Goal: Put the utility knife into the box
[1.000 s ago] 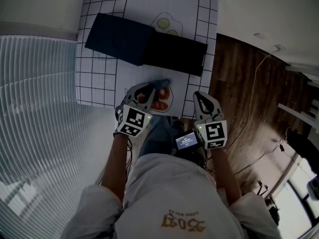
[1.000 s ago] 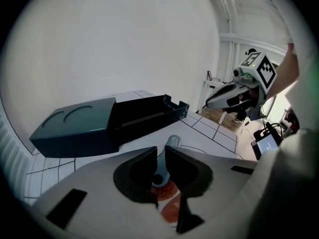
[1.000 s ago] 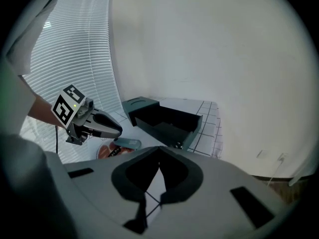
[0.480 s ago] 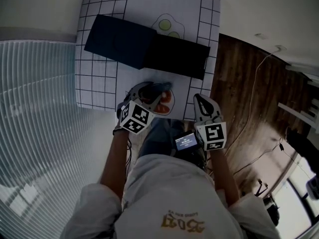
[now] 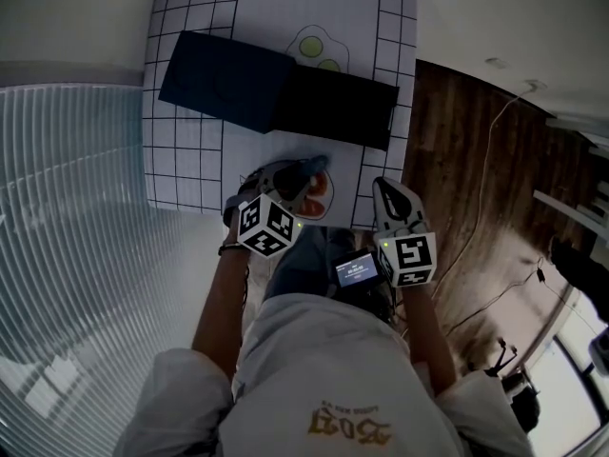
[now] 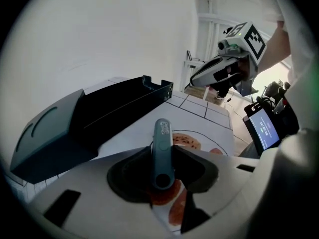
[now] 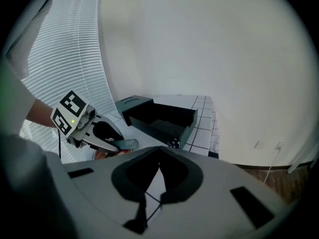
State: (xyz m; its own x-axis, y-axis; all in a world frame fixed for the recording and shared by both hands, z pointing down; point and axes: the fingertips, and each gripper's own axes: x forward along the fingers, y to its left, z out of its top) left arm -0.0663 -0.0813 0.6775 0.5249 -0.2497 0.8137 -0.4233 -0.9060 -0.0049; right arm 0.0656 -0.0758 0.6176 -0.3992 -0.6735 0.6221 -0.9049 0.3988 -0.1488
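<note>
Within left tool (image 6: 162,159), slim teal utility knife (image 6: 162,139), dark oblong box (image 6: 117,106) beyond

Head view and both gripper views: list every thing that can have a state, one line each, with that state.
utility knife: clamped between the left gripper's fingers, outside the box.
box: open, lid laid back beside it, no knife inside.
left gripper: shut on the utility knife.
right gripper: shut, fingers together, holding nothing.
screen: lit.
</note>
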